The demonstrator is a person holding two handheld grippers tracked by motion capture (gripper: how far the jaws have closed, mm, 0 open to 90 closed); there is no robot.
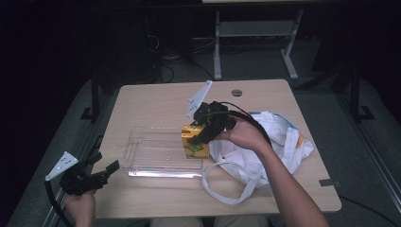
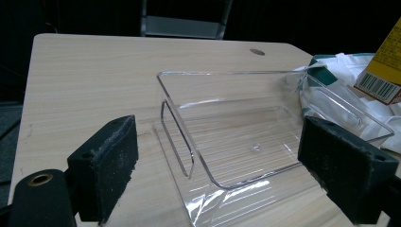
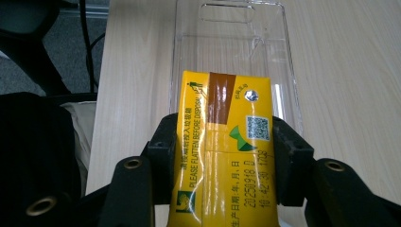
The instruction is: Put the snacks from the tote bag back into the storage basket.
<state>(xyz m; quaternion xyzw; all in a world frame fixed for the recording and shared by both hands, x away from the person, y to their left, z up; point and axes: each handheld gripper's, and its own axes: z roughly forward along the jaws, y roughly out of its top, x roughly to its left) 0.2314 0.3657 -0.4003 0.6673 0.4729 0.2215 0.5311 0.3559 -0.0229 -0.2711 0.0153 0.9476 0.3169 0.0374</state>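
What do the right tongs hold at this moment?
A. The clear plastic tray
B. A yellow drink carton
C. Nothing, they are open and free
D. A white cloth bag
B: in the right gripper view the right tongs are shut on the yellow drink carton, a jaw pressing each side, at the end of the clear plastic tray.

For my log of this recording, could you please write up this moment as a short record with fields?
Setting: wooden table
Right gripper: shut on yellow carton, held at the right end of the tray
Left gripper: open, holding nothing, at the table's near left edge, pointing at the tray
Tray: clear plastic, mid-table, nothing lying in it
Bag: white cloth, crumpled at the right of the tray, a strap looped toward the near edge
Carton print: barcode, QR code, "PLEASE FLATTEN BEFORE DISPOSAL"
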